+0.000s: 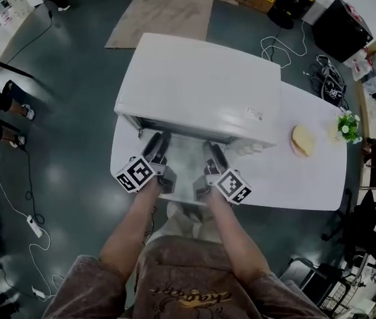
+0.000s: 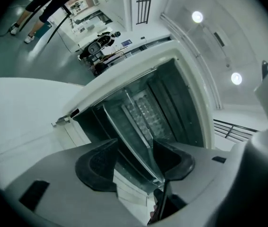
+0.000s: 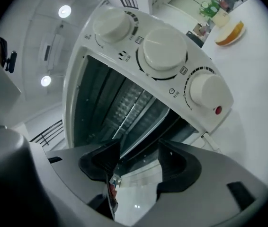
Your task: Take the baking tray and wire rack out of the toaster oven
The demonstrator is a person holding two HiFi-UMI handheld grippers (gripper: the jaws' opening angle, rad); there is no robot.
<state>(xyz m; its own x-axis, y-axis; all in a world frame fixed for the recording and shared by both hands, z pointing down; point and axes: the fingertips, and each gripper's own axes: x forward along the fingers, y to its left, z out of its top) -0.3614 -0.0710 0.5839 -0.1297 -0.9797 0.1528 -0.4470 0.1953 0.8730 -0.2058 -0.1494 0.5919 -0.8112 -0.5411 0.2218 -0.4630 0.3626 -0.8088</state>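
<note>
- Arms?
- Both forearms reach forward. The left gripper and right gripper are side by side at the toaster oven mouth.
- Jaws?
- Both pairs are spread, clamping nothing. The baking tray front rim shows in each gap. The wire rack is deeper inside the oven.
- Room?
- The oven front is near the table edge. There is bare tabletop right of the oven, up to the bread slice.
- Text?
- Three knobs beside the oven mouth; their marks are too small to read.
</note>
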